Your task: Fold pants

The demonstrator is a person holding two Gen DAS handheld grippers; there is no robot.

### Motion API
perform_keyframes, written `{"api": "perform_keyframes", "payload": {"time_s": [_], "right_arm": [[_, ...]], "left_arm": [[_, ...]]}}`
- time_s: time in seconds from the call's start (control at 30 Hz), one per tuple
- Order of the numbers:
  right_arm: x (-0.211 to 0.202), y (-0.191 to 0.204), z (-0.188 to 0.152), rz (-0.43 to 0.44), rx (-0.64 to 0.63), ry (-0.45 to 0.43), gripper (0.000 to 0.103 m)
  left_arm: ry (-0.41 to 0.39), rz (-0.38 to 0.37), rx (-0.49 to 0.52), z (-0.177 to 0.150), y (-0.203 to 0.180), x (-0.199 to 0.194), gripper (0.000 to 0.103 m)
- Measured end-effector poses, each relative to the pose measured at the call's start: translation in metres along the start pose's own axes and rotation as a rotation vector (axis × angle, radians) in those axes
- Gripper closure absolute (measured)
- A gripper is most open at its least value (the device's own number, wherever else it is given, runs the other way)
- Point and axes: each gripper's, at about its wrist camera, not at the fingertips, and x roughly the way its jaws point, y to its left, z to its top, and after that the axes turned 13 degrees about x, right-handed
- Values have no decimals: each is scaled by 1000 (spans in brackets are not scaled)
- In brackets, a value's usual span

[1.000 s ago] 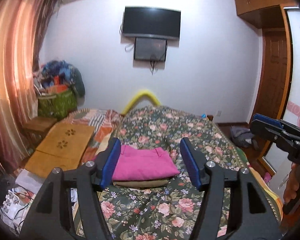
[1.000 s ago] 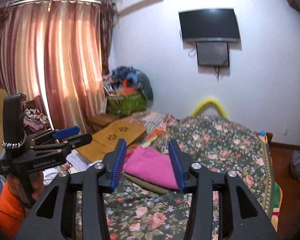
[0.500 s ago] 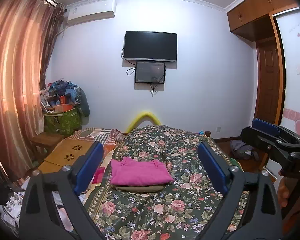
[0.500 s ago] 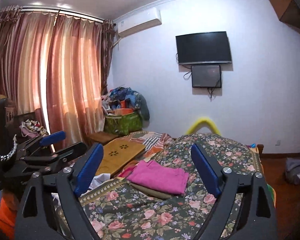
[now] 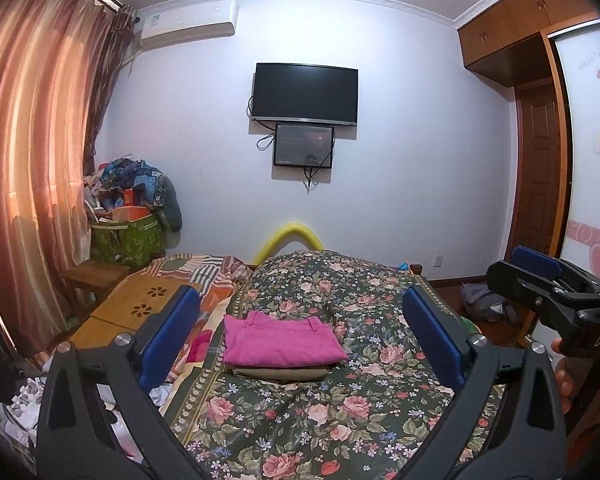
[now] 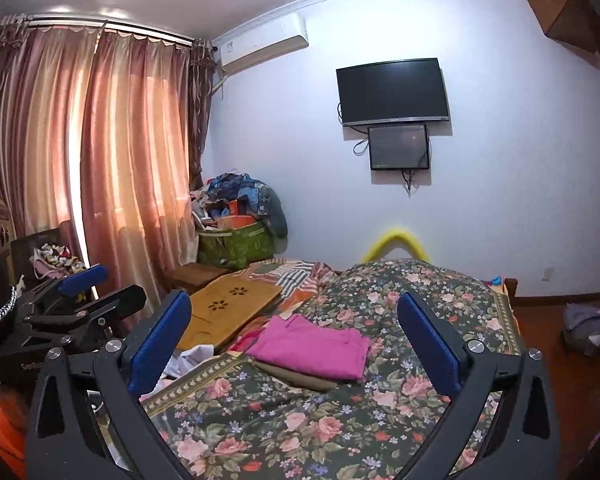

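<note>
Folded pink pants (image 5: 280,338) (image 6: 312,346) lie on top of a folded olive garment (image 5: 280,373) (image 6: 300,378) on the floral bedspread (image 5: 340,420). My left gripper (image 5: 300,296) is held back from the stack, its jaws opening wide with only air between the blue pads. My right gripper (image 6: 294,300) hangs likewise short of the pants, jaws opening and holding nothing. Each gripper shows in the other's view: the right gripper (image 5: 540,272) at the right edge, the left gripper (image 6: 84,292) at the left edge. Neither touches the cloth.
A wooden lap table (image 5: 140,312) and striped bedding lie left of the pants. A green bag piled with clothes (image 5: 128,236) stands by the curtain. A yellow foam tube (image 5: 292,236) arches at the bed's far end. A grey bag (image 5: 480,304) sits on the floor near the door.
Both grippers have drawn back from the pink pants, which now look smaller and farther. Both pairs of jaws have spread from half closed around the stack to wide apart.
</note>
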Motion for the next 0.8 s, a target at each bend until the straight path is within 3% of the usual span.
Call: {"api": "perform_keyframes", "payload": {"time_s": [0.8], "right_arm": [[-4,1,-2,-8,-11,4,0]], "left_arm": [[-18,-5,4,2,1,-7,0]]}}
